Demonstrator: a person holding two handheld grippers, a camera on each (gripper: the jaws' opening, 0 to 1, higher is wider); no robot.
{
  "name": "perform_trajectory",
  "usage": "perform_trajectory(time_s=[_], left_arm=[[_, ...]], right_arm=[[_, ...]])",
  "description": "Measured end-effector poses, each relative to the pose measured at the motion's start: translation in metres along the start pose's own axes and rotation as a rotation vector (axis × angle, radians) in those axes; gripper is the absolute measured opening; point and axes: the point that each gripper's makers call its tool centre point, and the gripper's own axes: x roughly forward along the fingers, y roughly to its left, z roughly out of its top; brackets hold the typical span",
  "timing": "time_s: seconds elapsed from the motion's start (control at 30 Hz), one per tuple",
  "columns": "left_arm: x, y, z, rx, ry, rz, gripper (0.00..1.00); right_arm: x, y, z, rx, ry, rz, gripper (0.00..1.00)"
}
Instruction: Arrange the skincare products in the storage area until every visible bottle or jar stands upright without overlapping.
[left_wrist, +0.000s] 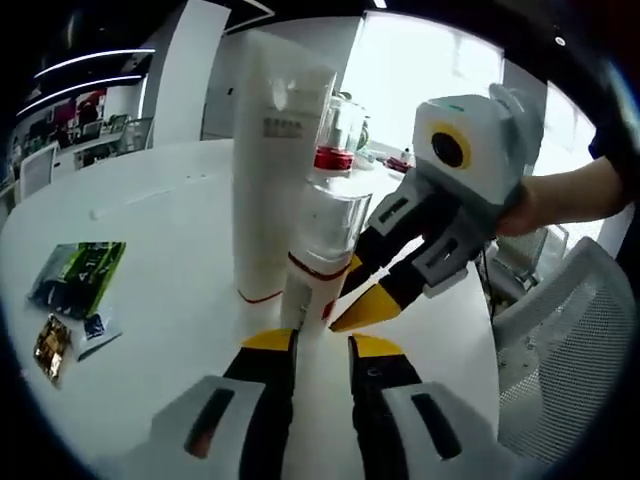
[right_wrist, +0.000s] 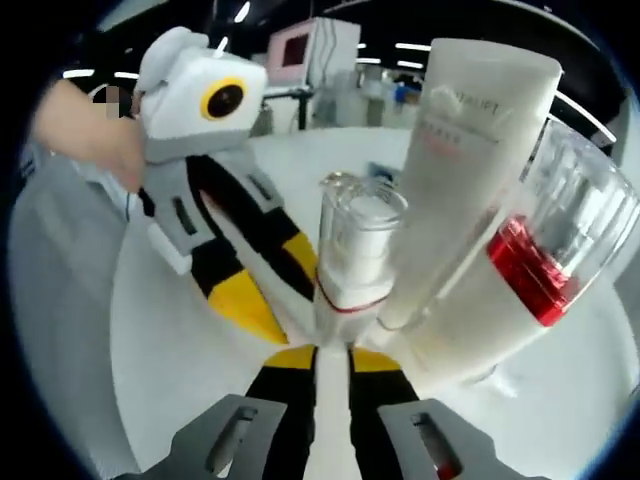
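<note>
The white round table carried the products near its middle, with bare surface open to the left and toward the camera in the left gripper view. Behind it the room showed a bright window, white columns and shelving; a mesh chair stood at the table's right edge.

The large white tube stood upright on its cap end, long axis vertical. Just beside it, apparently touching, the small clear-capped pump bottle also stood upright, cap pointing up, a red ring near its base. A third bottle with a red collar under a clear cap stood behind them, leaning in the right gripper view, though that may be lens tilt.

The left gripper had its yellow-tipped jaws slightly apart, low at the base of the pump bottle; whether they touched it could not be told. The right gripper likewise had a narrow gap, jaws flanking the pump bottle's foot; contact unclear.

Snack packets and a small gold packet lay well apart near the left edge.
</note>
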Motion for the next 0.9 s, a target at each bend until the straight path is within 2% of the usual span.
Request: perform_trajectory(time_s=[0.17, 0.33, 0.43, 0.53, 0.63, 0.67, 0.8, 0.9], left_arm=[[0.0, 0.002, 0.001, -0.003, 0.0, 0.006, 0.18], [-0.003, 0.008, -0.001, -0.024, 0.005, 0.023, 0.26], [-0.006, 0.011, -0.003, -0.023, 0.014, 0.033, 0.27], [-0.011, 0.013, -0.002, -0.031, 0.015, 0.048, 0.3], [-0.016, 0.013, -0.002, -0.035, 0.017, 0.056, 0.33], [-0.017, 0.013, -0.002, -0.035, 0.019, 0.06, 0.34], [-0.026, 0.012, -0.006, -0.047, 0.033, 0.086, 0.44], [-0.035, 0.01, -0.009, -0.057, 0.048, 0.105, 0.51]], right_arm=[[-0.001, -0.001, 0.0, 0.0, -0.001, 0.007, 0.02], [-0.003, -0.002, -0.003, 0.04, -0.016, -0.001, 0.05], [-0.006, -0.003, -0.005, 0.061, -0.021, -0.005, 0.07], [-0.01, -0.001, -0.008, 0.09, -0.027, -0.002, 0.14], [-0.017, 0.001, -0.007, 0.106, -0.056, -0.004, 0.17], [-0.02, 0.004, -0.005, 0.142, -0.081, 0.009, 0.19], [-0.029, 0.005, -0.012, 0.148, -0.076, -0.009, 0.26], [-0.039, 0.001, -0.016, 0.159, -0.072, -0.054, 0.39]])
